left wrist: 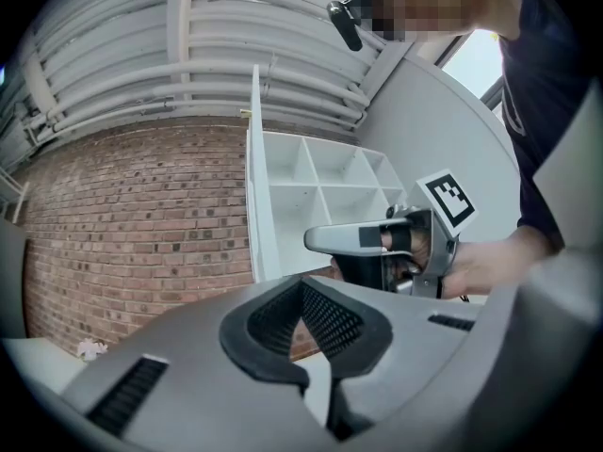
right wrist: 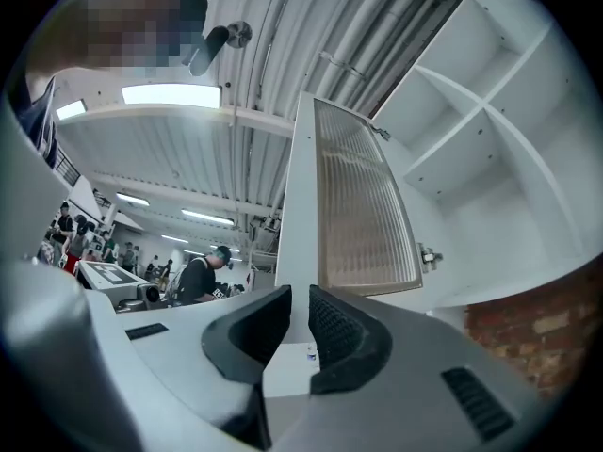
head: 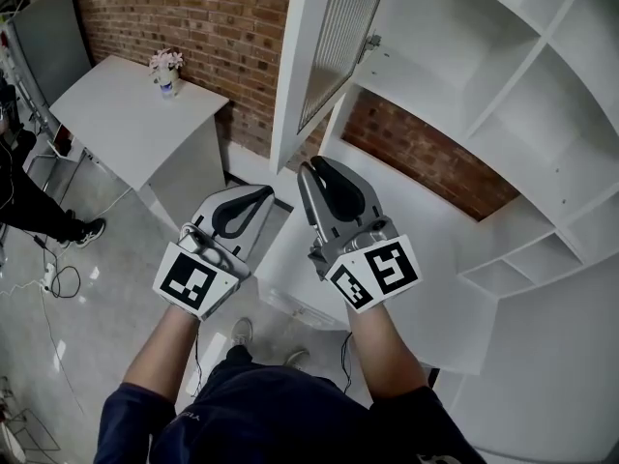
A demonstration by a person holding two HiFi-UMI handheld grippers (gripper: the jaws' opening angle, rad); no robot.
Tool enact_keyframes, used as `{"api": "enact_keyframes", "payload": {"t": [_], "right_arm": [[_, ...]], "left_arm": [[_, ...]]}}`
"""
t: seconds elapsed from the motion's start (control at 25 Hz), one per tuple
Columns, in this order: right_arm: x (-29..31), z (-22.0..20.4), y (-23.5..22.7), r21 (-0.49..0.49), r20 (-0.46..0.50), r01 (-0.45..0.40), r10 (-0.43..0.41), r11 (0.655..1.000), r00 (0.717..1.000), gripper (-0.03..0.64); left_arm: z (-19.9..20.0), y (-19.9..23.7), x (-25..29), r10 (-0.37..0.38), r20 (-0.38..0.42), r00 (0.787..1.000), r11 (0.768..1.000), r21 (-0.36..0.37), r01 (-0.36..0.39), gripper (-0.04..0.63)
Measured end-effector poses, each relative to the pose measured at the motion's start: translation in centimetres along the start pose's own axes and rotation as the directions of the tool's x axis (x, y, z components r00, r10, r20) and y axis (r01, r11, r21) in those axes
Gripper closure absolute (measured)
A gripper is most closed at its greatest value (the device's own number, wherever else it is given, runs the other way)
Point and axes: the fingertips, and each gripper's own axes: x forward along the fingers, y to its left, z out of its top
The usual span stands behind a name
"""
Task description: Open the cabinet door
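The white cabinet door (head: 293, 85), with its ribbed glass panel (right wrist: 363, 205), stands swung out from the open shelf cabinet (head: 484, 66). My right gripper (head: 312, 168) is at the door's lower free corner. In the right gripper view the door's white frame runs down into the narrow gap between the jaws of the right gripper (right wrist: 294, 298), which stand closed on it. My left gripper (head: 265, 194) hangs to the left of the door, shut and empty. The left gripper view shows the door (left wrist: 252, 186) almost edge-on, with the right gripper (left wrist: 307, 240) beside it.
A white table (head: 116, 114) with a small flower vase (head: 165, 70) stands against the brick wall (head: 203, 17) at the left. A white counter (head: 435, 288) lies under the cabinet. A person's leg (head: 39, 211) and cables (head: 58, 278) are on the floor at far left.
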Motion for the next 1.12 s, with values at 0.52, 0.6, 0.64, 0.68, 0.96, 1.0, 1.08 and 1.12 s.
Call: {"api": "enact_keyframes", "payload": {"t": [0.52, 0.6, 0.64, 0.68, 0.96, 1.0, 1.08, 1.12], "right_arm": [[-7.6, 0.2, -5.7, -0.002, -0.032, 0.184, -0.184, 0.983, 0.982, 0.543], [-8.8, 0.5, -6.2, -0.011, -0.032, 0.203, -0.204, 0.979, 0.979, 0.543], [-9.4, 0.6, -6.4, -0.016, -0.032, 0.211, -0.212, 0.977, 0.977, 0.543], [-10.0, 0.7, -6.6, -0.020, -0.033, 0.219, -0.219, 0.976, 0.975, 0.543], [-12.8, 0.7, -7.2, -0.042, -0.049, 0.257, -0.259, 0.965, 0.965, 0.549], [-13.0, 0.7, -7.1, -0.045, -0.052, 0.260, -0.262, 0.964, 0.964, 0.551], [-13.5, 0.6, -7.1, -0.050, -0.058, 0.269, -0.272, 0.962, 0.961, 0.557], [-13.7, 0.6, -7.2, -0.051, -0.060, 0.275, -0.277, 0.960, 0.959, 0.559]], "left_arm": [[0.2, -4.4, 3.2, -0.132, 0.016, 0.991, 0.991, -0.024, 0.133, 0.588], [0.2, -5.1, 4.0, -0.158, 0.025, 0.987, 0.987, -0.037, 0.159, 0.588], [0.3, -5.6, 4.4, -0.172, 0.029, 0.985, 0.984, -0.042, 0.173, 0.588], [0.2, -6.0, 4.8, -0.186, 0.028, 0.982, 0.981, -0.042, 0.187, 0.588], [0.2, -8.4, 6.7, -0.263, 0.030, 0.964, 0.964, -0.040, 0.264, 0.588], [0.2, -8.5, 7.0, -0.269, 0.036, 0.962, 0.962, -0.044, 0.270, 0.588], [-0.2, -8.9, 7.4, -0.290, 0.022, 0.957, 0.956, -0.043, 0.291, 0.588], [-0.4, -9.1, 7.7, -0.300, 0.014, 0.954, 0.953, -0.043, 0.301, 0.588]]}}
